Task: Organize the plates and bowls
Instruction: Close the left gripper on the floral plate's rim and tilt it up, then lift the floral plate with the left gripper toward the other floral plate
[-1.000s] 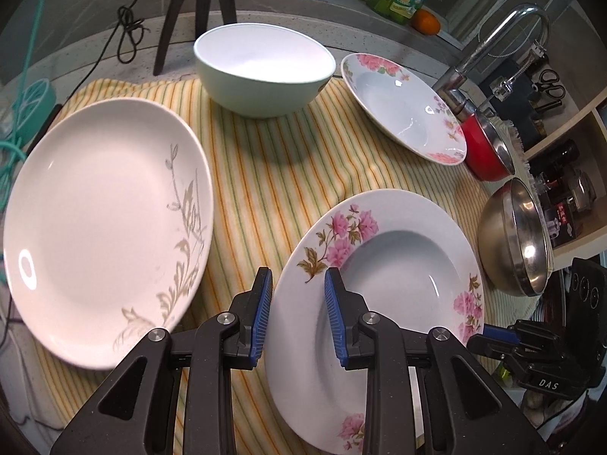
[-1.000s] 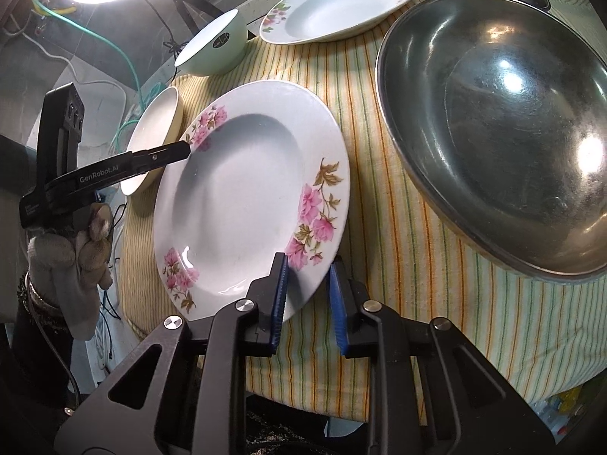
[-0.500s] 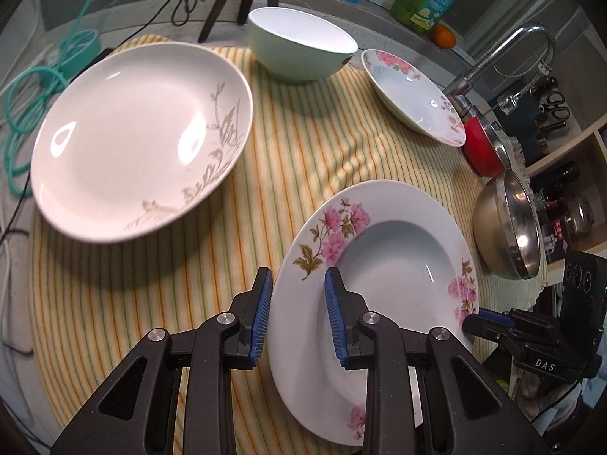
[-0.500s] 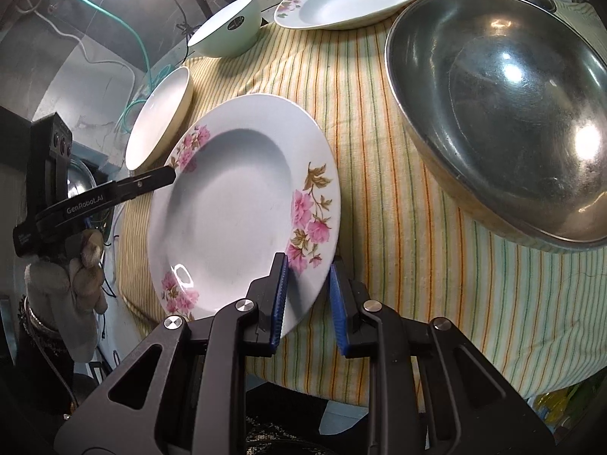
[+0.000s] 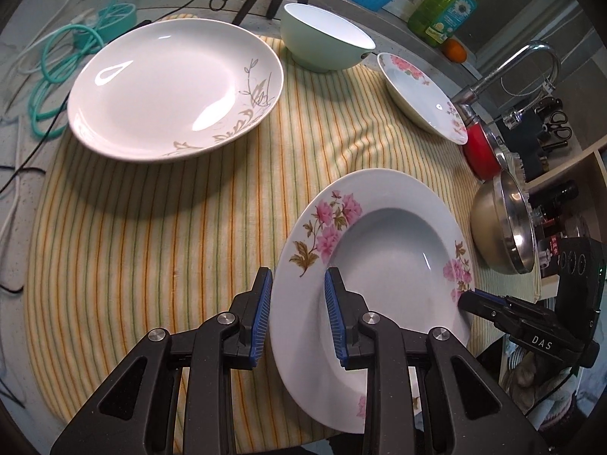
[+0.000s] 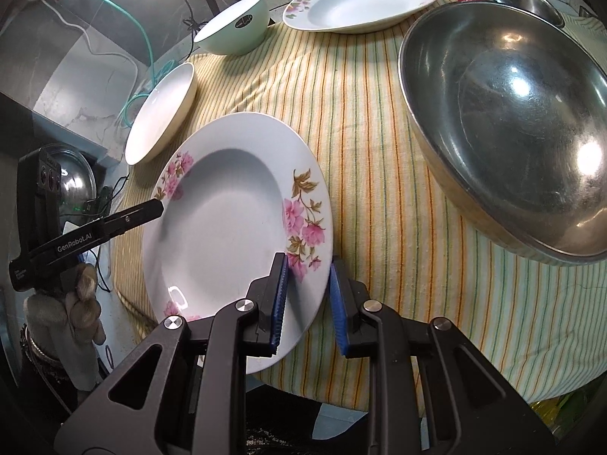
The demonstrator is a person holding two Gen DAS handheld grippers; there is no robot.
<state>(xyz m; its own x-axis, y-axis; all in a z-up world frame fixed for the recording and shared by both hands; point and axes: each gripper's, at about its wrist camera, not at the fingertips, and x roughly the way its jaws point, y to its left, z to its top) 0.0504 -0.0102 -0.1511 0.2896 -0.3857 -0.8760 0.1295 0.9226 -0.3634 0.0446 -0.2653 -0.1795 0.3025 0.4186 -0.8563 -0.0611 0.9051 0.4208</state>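
Both grippers [image 5: 297, 313] [image 6: 308, 299] clamp opposite rims of the tilted floral plate [image 5: 383, 250]

We saw a grey speckled counter [image 5: 159, 0] covered by a striped cloth [image 5: 159, 227]. On the cloth rested a leaf-patterned white plate [image 5: 170, 87], a mint bowl [image 5: 322, 43], a pink-flowered plate [image 5: 421, 94] and a large steel bowl [image 6: 504, 121]. Teal cable [image 5: 68, 60] lay coiled on the bare counter beside the cloth's edge.

A striped cloth [image 5: 159, 235] covers the surface. A green soap bottle [image 5: 451, 7] stands behind, an orange [image 5: 454, 50] beside it. Teal cable [image 5: 57, 76] coils left
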